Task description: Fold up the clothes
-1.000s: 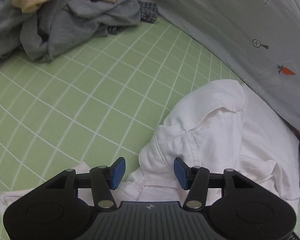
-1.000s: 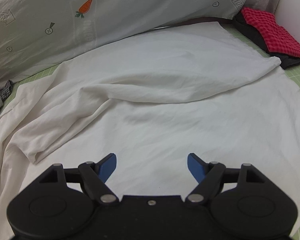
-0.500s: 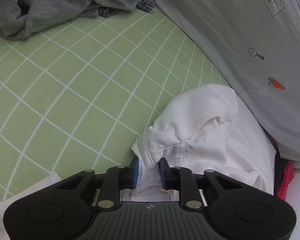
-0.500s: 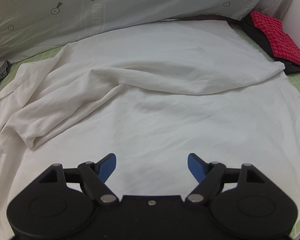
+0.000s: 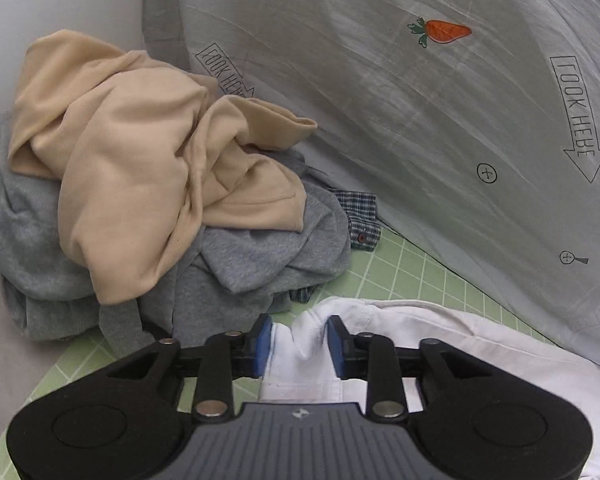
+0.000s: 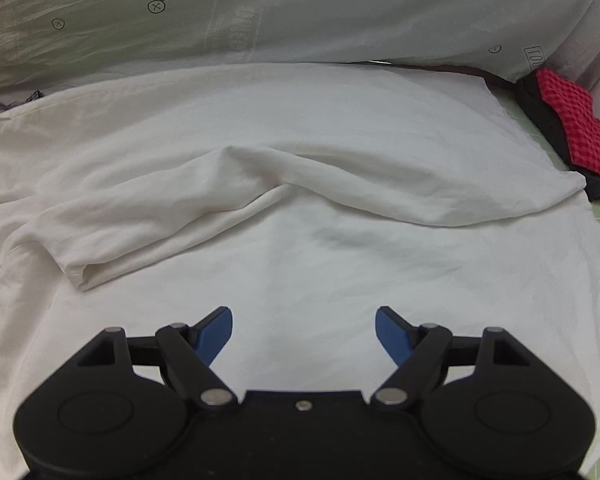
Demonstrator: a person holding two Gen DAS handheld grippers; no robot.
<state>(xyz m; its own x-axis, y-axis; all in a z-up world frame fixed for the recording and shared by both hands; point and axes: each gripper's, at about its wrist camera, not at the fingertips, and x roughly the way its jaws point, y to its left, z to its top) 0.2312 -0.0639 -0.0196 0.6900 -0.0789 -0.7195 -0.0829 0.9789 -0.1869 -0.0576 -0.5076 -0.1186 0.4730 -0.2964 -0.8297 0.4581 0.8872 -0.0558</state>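
White shirt (image 6: 300, 260) lies spread on the green mat (image 5: 400, 276). The left gripper (image 5: 300, 344) has just been opening, a bunched shirt fold loose between its half-open jaws. The right gripper (image 6: 304, 332) hangs wide open above the shirt, holding nothing.

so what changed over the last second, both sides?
The left hand-held gripper closed on a bunch of the white shirt, carried it toward the clothes pile, and its jaws have just been opening with the cloth between them. The right hand-held gripper stayed open above the spread shirt.
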